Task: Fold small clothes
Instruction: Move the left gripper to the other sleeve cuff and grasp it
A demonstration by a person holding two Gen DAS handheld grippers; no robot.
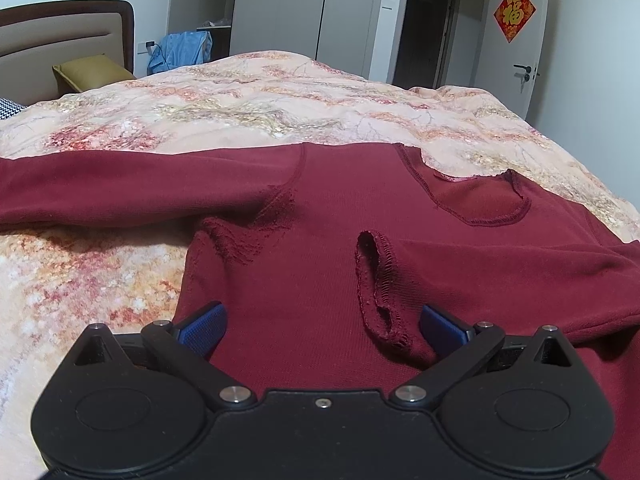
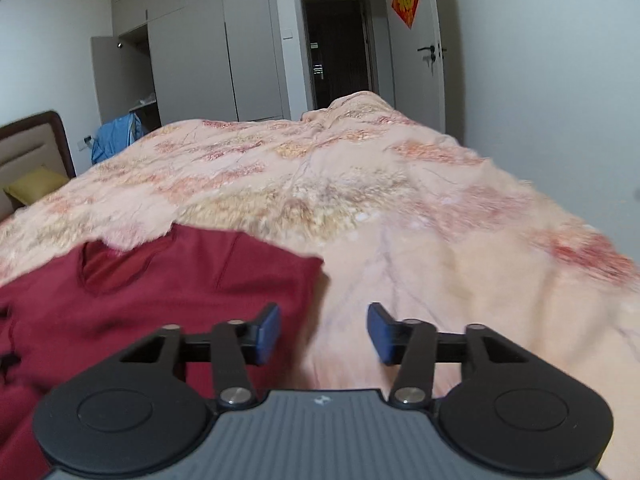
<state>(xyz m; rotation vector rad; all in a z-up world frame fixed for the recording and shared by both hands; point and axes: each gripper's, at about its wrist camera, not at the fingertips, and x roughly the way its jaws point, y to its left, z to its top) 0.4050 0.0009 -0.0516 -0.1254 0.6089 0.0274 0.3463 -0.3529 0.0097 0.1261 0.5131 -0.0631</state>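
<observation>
Maroon top (image 1: 320,248) on floral-quilted bed (image 1: 260,100)

The left gripper (image 1: 322,326), jaws wide apart, hangs over the maroon shirt (image 1: 320,240) on the floral quilt (image 1: 260,100).

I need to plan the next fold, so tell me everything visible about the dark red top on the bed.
The dark red top is a long-sleeved knit garment lying spread on the floral quilt, neckline toward the far side. One sleeve stretches out flat to the left; the other is folded across the body, its stitched cuff lying open near the middle. Seams look frayed near the armpit. The left gripper stands open above the fabric without pinching it; the right gripper is open over the top's edge.
</observation>
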